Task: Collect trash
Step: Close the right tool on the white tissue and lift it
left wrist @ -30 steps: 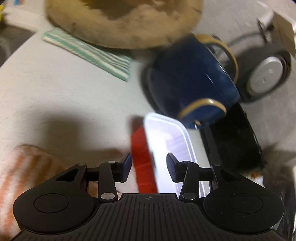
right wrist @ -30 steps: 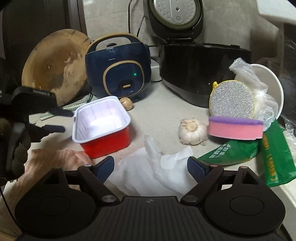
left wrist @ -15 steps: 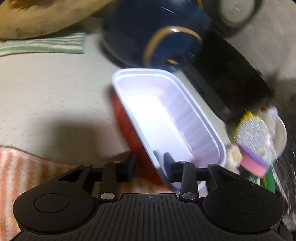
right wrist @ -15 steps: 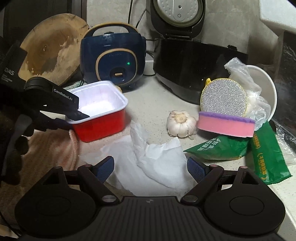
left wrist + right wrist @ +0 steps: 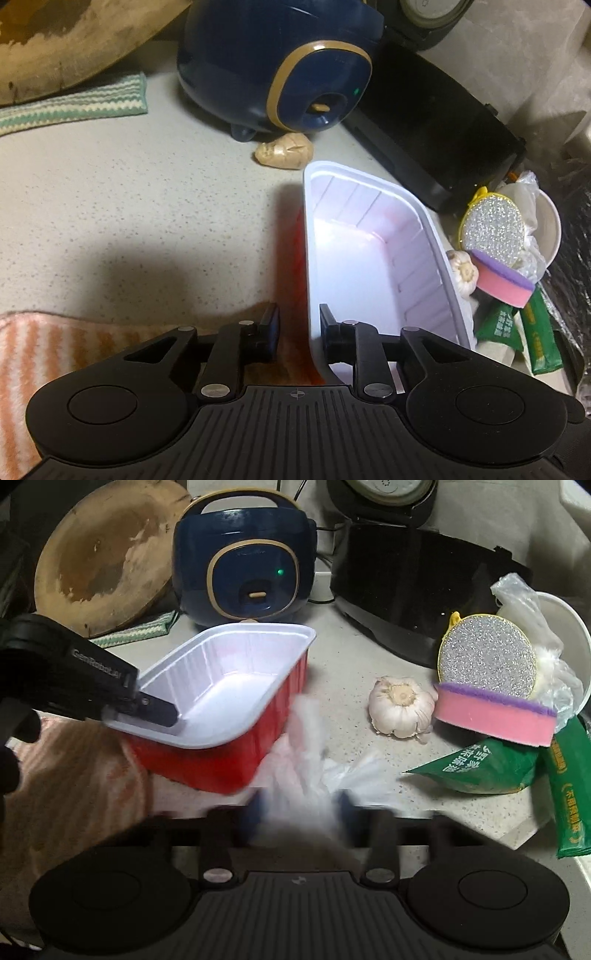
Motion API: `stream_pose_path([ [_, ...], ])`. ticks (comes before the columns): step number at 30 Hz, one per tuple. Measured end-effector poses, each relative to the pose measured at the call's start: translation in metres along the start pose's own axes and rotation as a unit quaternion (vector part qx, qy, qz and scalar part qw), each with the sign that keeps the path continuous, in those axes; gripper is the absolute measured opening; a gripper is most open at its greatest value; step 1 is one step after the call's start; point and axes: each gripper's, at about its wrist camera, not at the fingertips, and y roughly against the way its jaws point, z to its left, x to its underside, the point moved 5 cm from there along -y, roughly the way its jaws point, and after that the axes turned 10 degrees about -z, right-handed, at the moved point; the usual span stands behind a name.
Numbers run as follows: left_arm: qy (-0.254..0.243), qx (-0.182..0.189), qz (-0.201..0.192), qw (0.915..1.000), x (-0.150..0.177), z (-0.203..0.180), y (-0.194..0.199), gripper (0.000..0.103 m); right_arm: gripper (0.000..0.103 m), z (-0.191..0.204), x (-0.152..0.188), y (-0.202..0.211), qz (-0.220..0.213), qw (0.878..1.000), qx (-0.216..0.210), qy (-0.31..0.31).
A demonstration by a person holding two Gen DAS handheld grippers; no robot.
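The scene was dimly and warmly lit from above. A broad soft shadow was cast on the worktop (image 5: 110, 206) in the left wrist view. Glare was seen inside the white tray (image 5: 354, 266). Strong motion blur was shown on the right gripper (image 5: 301, 805) and the crumpled plastic (image 5: 314, 768). Edges were bent by fisheye distortion.

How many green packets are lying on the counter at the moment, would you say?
2. One green packet lies flat just below the pink sponge; the other green packet lies at the far right counter edge. More may be hidden beneath them.
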Motion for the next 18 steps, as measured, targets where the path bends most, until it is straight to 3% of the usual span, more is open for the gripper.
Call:
stream_pose_path([
  [3, 0.008, 0.027, 0.002, 0.9996, 0.000, 0.002, -0.007, 0.023, 0.010, -0.005, 0.001, 0.005, 0.011, 1.000, 0.018, -0.017],
  [9, 0.046, 0.086, 0.008, 0.9952, 0.003, 0.002, -0.017, 0.021, 0.009, -0.027, -0.005, 0.040, 0.001, 0.993, 0.066, -0.096],
  [13, 0.056, 0.111, 0.013, 0.9921, 0.002, -0.003, -0.019, 0.018, 0.009, -0.043, -0.002, 0.072, -0.015, 0.984, 0.125, -0.129],
  [18, 0.036, 0.131, 0.004, 0.9906, 0.002, -0.021, -0.013, 0.015, 0.009, -0.065, 0.029, 0.112, -0.002, 0.967, 0.200, -0.158],
])
